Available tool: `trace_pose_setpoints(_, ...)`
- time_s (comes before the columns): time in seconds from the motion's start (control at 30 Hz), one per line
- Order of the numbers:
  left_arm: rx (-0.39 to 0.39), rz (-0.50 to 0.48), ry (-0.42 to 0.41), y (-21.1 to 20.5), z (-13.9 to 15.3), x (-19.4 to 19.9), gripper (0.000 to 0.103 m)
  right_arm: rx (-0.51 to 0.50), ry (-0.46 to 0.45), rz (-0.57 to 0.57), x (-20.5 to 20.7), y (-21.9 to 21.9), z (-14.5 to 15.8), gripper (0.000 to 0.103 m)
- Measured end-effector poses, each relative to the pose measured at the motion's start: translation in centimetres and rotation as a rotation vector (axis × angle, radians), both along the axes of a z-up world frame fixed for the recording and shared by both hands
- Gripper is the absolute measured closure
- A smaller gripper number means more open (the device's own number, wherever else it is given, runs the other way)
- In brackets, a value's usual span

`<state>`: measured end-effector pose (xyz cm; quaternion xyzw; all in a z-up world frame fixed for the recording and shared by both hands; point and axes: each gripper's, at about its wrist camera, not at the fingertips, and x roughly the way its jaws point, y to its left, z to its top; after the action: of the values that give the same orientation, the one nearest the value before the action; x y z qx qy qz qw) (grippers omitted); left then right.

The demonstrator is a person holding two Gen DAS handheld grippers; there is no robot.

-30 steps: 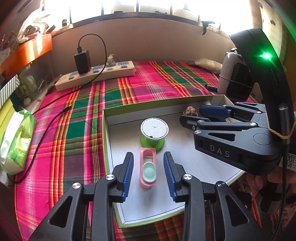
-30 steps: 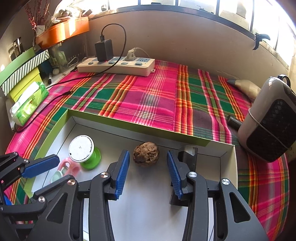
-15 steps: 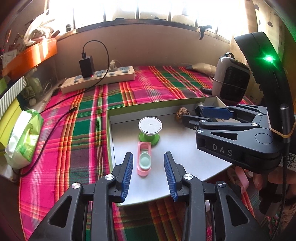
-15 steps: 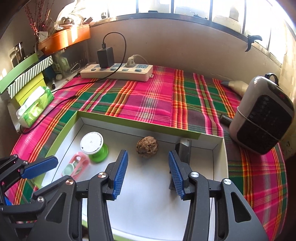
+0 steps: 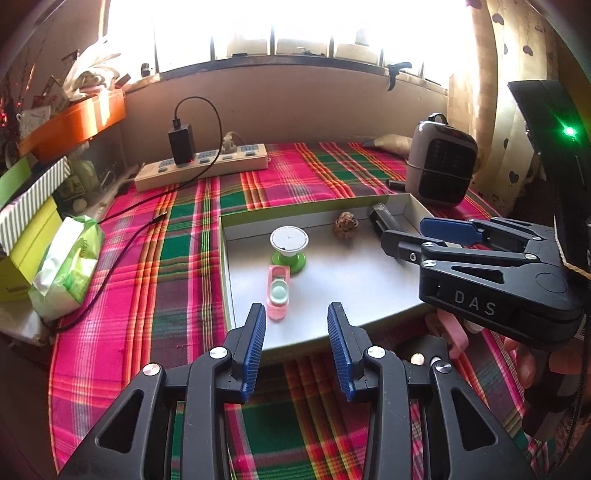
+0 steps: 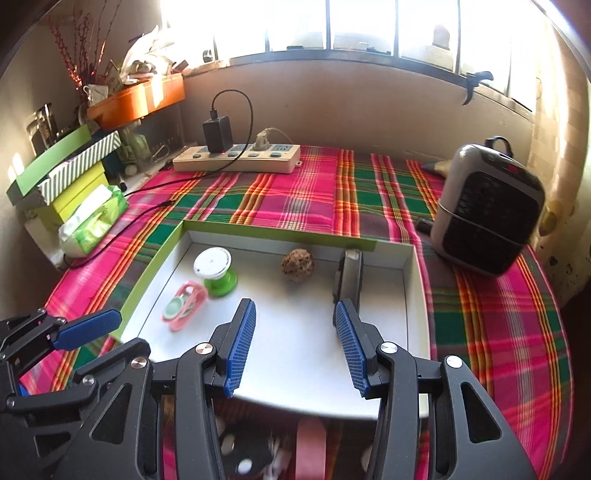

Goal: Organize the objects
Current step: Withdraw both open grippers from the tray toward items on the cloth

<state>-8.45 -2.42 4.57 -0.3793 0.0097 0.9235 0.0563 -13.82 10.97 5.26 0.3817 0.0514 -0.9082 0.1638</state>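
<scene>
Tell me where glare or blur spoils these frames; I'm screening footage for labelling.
Left wrist view: the window is blown out white, and fisheye bends the wall edge. Right wrist view: the same window glare; the pink clip in the white tray looks motion-smeared.

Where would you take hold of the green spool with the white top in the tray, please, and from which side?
Grip the spool at its narrow waist between the white top and the green base, coming in level from the near, open side of the tray. It stands upright and the wide flanges should stop the claw slipping. Mind the pink case lying just in front.
</scene>
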Motion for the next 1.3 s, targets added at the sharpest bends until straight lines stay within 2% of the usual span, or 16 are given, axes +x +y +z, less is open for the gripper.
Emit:
trace_pose_setpoints(0.37, 0.023, -0.018, 0.013, 0.2, -0.2, 3.4, 0.070, -0.012, 0.031, -0.027, 5.0, 1.6, 0.2, 0.056)
trace_pose_setpoints(0.47, -0.001, -0.010, 0.028, 0.2, -0.5, 4.3, 0.069, -0.009, 0.030, -0.045, 6.0, 2.6, 0.0, 0.056)
trace_pose_setpoints(0.6, 0.030, -0.036, 0.001, -0.1, -1.3, 4.9, 0.068, -0.020, 0.032, -0.086, 7.3, 4.1, -0.5, 0.056)
trace_pose_setpoints(0.97, 0.069, -0.068, -0.045, -0.2, -2.8, 5.3, 0.066, -0.009, -0.011, -0.156, 8.5, 7.1, -2.4, 0.056)
trace_pose_setpoints(1.3, 0.096, -0.091, -0.087, 0.6, -3.6, 4.1, 0.065, -0.021, -0.064, -0.158, 8.0, 9.0, -4.2, 0.056)
